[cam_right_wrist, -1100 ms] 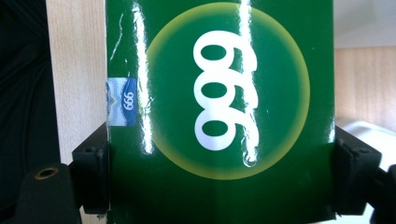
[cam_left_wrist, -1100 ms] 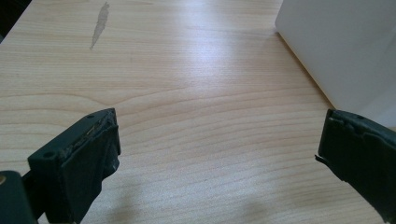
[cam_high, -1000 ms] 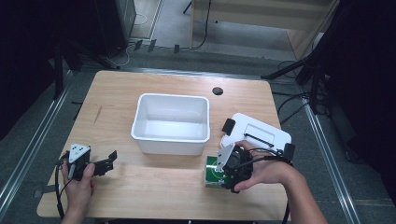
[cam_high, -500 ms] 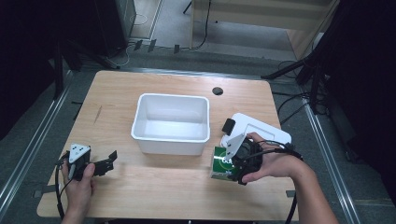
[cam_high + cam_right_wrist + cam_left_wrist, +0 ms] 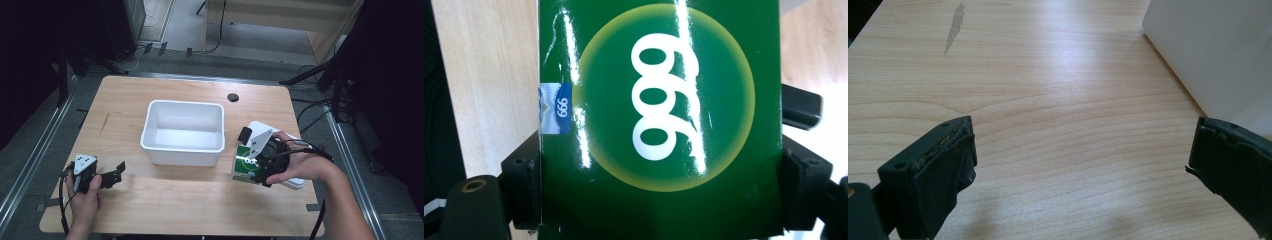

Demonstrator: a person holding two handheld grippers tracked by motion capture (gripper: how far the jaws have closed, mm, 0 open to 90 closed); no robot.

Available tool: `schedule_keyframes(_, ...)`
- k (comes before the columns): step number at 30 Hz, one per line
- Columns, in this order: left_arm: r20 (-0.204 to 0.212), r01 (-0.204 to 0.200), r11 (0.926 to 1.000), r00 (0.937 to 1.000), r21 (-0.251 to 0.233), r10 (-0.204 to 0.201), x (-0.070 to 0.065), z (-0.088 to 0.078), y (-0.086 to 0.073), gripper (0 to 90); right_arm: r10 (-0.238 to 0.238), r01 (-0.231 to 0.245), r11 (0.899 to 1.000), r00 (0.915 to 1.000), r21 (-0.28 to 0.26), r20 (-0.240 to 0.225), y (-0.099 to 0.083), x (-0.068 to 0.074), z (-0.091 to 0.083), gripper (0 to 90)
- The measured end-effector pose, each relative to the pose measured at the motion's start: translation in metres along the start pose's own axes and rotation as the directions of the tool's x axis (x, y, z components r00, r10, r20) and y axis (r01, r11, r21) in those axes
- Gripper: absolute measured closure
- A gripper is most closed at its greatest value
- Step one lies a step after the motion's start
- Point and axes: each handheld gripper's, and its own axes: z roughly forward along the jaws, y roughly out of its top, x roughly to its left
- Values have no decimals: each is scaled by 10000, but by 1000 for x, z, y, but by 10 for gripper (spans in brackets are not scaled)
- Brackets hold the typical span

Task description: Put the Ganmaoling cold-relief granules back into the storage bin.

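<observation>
A green box [image 5: 246, 164] with a yellow circle and white "999" print hangs above the table's right side, tilted, with my right gripper [image 5: 252, 161] shut on it. In the right gripper view the green box [image 5: 659, 120] sits between both jaws, which press on its two sides. A white rectangular bin [image 5: 183, 131] stands in the middle of the table, just left of the box, and holds nothing that I can see. My left gripper [image 5: 116, 172] rests low at the front left, open, with bare wood between its jaws [image 5: 1078, 165].
A white flat lid or tray [image 5: 292, 181] lies under my right hand near the table's right edge. The bin's white wall [image 5: 1213, 55] rises at the right of the left gripper view. A dark round hole [image 5: 233, 97] sits at the table's back.
My right gripper has lifted the green box off the table and carried it up and slightly toward the bin. The left gripper has stayed where it was.
</observation>
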Motion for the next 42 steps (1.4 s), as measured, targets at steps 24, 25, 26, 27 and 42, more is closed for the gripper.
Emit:
schedule_keyframes(24,-28,-51,10000,10000,48,51,-1,0,0,0,208,-217,9993,9993,311,312,16,-43,-38,160)
schedule_keyframes(25,-31,-53,10000,10000,51,53,-1,0,0,0,143,-154,9993,9993,337,340,17,-45,-39,159)
schedule_keyframes(26,-35,-59,10000,10000,54,59,-1,0,0,0,132,-145,9993,9993,359,360,19,-47,-40,159)
schedule_keyframes(27,-35,-63,10000,10000,57,64,-1,0,0,0,135,-149,9992,9992,379,372,20,-49,-41,159)
schedule_keyframes(42,-8,-67,10000,10000,74,67,-1,0,0,0,480,-490,9986,9975,185,509,34,-73,-54,159)
